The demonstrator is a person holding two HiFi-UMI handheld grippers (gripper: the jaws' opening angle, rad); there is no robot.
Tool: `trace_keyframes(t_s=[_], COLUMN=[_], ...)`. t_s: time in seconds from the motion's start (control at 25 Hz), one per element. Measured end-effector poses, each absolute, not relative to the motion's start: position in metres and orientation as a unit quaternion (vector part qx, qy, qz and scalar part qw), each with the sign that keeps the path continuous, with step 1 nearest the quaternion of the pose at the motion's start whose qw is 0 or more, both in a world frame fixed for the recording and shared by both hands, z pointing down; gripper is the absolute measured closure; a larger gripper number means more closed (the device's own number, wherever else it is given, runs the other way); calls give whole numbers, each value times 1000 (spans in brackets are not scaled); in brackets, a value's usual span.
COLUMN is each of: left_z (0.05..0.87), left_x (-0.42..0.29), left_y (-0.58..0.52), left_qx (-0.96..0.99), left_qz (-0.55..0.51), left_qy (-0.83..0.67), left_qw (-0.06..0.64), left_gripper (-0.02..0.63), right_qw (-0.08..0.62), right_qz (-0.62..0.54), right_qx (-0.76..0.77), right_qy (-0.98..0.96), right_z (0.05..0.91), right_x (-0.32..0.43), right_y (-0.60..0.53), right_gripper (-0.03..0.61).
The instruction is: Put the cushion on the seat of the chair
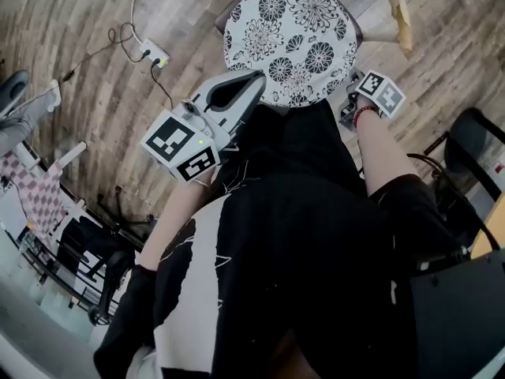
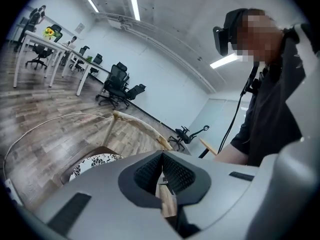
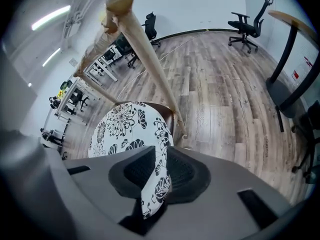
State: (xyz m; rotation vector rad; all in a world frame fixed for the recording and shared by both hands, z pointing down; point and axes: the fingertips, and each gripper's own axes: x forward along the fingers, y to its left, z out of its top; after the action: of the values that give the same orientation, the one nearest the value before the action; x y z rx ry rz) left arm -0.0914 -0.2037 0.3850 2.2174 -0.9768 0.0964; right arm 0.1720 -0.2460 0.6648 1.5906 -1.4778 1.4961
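While the flower-printed cushion (image 1: 292, 42) lies on the seat of the wooden chair (image 1: 398, 10), the right gripper (image 3: 160, 159) pinches its near edge — the fabric folds up between the jaws. The left gripper (image 2: 162, 170) hangs near the cushion (jaws practically together, nothing between them).

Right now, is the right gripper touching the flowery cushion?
Touching. The right gripper view shows it: the right gripper has its jaws pressed on the cushion, with the cushion's edge pinched between them and no gap on either side.
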Motion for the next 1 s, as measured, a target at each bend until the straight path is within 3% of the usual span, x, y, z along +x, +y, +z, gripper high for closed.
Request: trace_keyframes(t_s=[0.08,0.24,0.76,1.0], left_z=[378,364,275,242], left_x=[-98,-114,-171,-176], left_y=[-193,-186,-147,-138], left_qx=[854,861,875,888], left_qz=[31,28,-27,-39], left_qy=[-379,-388,-418,-408], left_qw=[355,327,243,208], left_gripper=[603,603,603,603], right_qw=[267,276,85,60], right_qz=[543,534,513,466], right_qx=[582,551,479,438], right_qy=[-543,-579,-707,-767], right_z=[649,618,423,349], right_x=[169,145,36,-7], right_y=[-236,-238,-225,-203], right_gripper=[549,560,561,563])
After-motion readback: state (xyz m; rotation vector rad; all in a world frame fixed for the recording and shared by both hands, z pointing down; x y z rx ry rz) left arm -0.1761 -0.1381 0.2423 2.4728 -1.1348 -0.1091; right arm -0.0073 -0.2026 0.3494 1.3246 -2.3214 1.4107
